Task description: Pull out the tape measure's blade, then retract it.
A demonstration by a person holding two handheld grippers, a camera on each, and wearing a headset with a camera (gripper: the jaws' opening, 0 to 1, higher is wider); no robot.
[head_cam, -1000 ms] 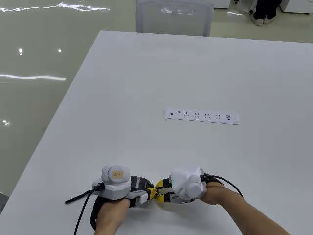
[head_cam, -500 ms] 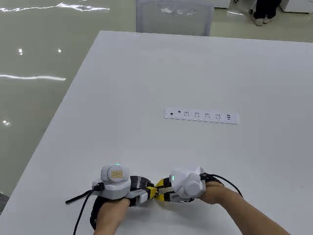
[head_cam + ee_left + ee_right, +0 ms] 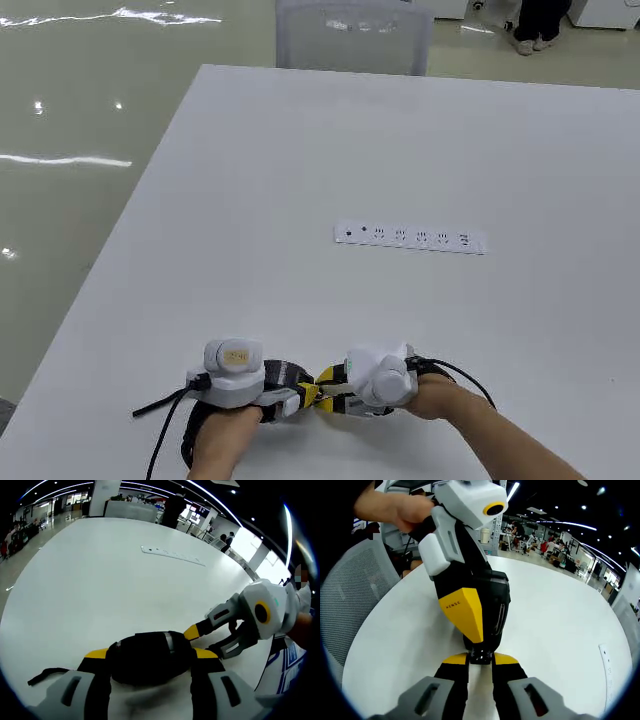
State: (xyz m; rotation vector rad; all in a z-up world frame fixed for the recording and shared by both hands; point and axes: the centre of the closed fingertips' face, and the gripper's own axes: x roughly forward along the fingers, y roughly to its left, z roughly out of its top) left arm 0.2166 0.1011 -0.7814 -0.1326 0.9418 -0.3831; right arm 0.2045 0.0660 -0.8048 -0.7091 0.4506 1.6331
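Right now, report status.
Left hand-held gripper shut on tape. Right hand-held gripper shut on blade tip. Blade not out. Power strip well clear.

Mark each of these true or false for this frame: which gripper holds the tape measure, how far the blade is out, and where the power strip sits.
1. The left gripper has its jaws clamped on the tape measure. True.
2. The blade is stretched far across the table. False: the grippers sit close together, and the right gripper pinches at the case's mouth.
3. A white power strip lies beyond the grippers. True.
4. The tape measure rests on the power strip. False: they are well apart.
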